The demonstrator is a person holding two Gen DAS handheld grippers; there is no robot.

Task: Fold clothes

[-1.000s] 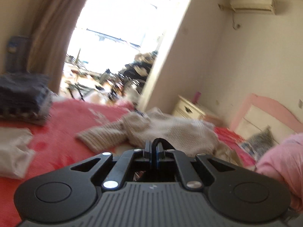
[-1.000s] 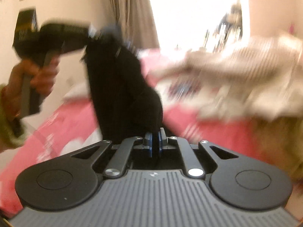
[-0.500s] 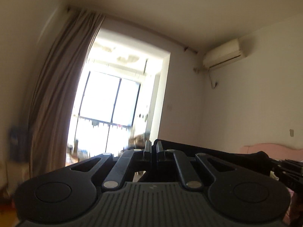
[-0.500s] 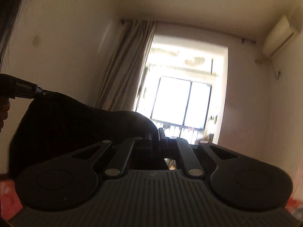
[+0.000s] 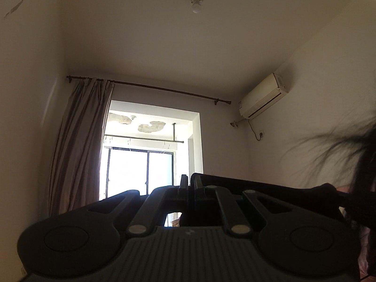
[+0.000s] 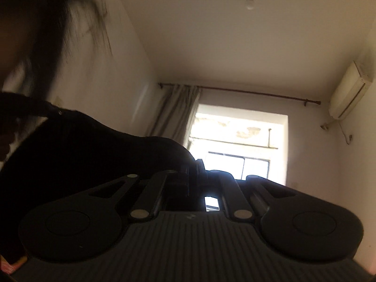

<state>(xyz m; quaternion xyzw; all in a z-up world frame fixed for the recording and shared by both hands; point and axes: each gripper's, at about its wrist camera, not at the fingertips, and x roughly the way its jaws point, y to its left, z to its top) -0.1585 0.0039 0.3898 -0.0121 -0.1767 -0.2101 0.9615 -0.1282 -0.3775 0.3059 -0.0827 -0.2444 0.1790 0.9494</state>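
Left gripper (image 5: 189,181): jaws pressed together with only a thin slit between them, pinching the top edge of a black garment (image 5: 270,184). From the jaws the cloth runs right as a taut, matte dark band towards the frame edge, where it meets a dark blurred mass; what holds it there cannot be made out from this view.

Right gripper (image 6: 196,168): jaws likewise closed tight, clamped on the same black garment (image 6: 94,150). Here the fabric spreads left from the jaws as a broad, rounded, opaque sheet with a smooth humped upper edge. It fills the lower left of the view, silhouetted; weave and garment type not discernible. Its lower part is cut off behind the gripper body.

Both gripper bodies are black plastic, ribbed on the housing, with round discs on the linkage arms and silver pivot pins.

Both cameras tilt upward. Garment is held up in the air, stretched between the two grippers.

A person's dark hair (image 6: 47,23) crosses the upper left of the right wrist view, blurred; loose strands show at the right edge of the left wrist view.

Surroundings: plain white ceiling with a bare bulb fitting (image 5: 197,2); brownish pleated curtain (image 5: 80,145) on a dark rod; bright overexposed window (image 5: 138,171); cream wall-mounted air conditioner (image 5: 263,96) with a trailing cord.
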